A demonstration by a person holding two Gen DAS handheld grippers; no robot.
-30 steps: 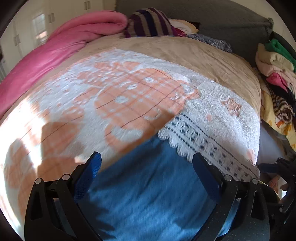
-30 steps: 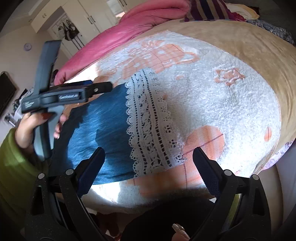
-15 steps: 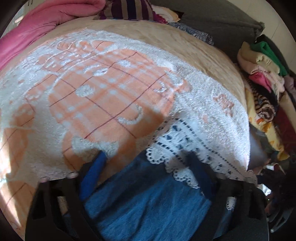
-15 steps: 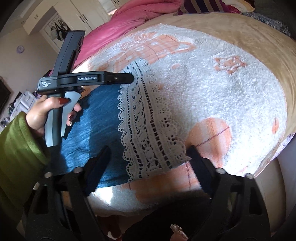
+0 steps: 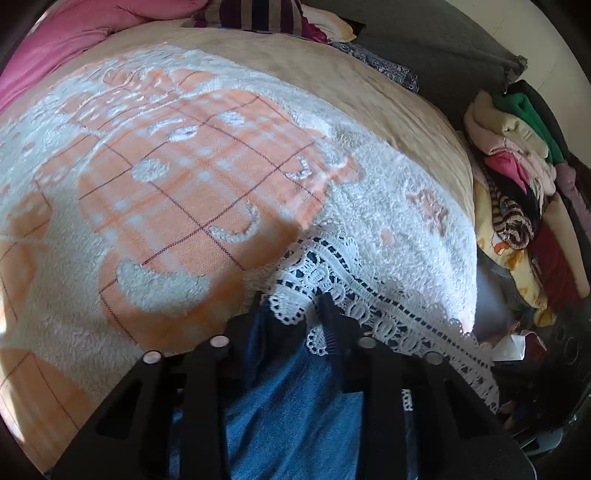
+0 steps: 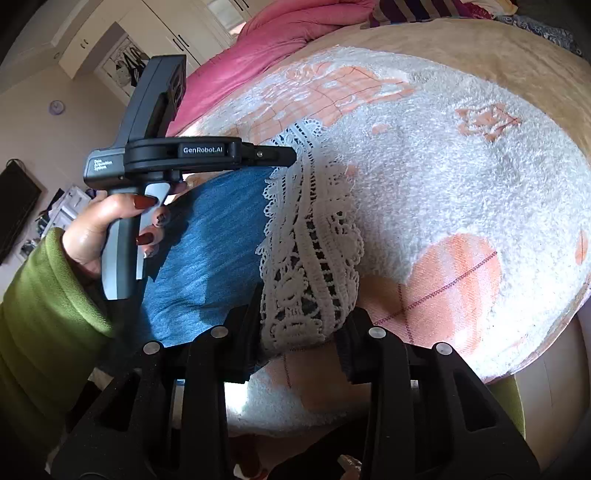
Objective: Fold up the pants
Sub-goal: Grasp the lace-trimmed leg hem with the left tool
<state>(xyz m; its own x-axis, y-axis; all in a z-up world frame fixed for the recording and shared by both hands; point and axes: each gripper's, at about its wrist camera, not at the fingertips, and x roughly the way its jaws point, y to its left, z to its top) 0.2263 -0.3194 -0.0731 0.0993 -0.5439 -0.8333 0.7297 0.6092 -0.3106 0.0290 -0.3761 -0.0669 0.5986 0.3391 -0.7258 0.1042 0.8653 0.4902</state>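
Observation:
Blue pants point(image 5: 295, 398) with a white lace hem point(image 5: 369, 295) lie on a white and orange fleece blanket point(image 5: 184, 192) on the bed. My left gripper point(image 5: 291, 314) is shut on the far corner of the lace hem. In the right wrist view the pants point(image 6: 210, 251) and lace hem point(image 6: 314, 236) run toward me. My right gripper point(image 6: 303, 332) is shut on the near corner of the lace hem. The left gripper point(image 6: 288, 157) shows there too, closed on the hem's far corner, held by a hand in a green sleeve.
A pink duvet point(image 5: 55, 44) and a striped pillow point(image 5: 255, 14) lie at the head of the bed. A pile of clothes point(image 5: 517, 177) sits to the right of the bed. The bed's near edge point(image 6: 535, 350) drops off at lower right.
Both grippers moved forward to the lace hem and went from wide open to shut on its two corners.

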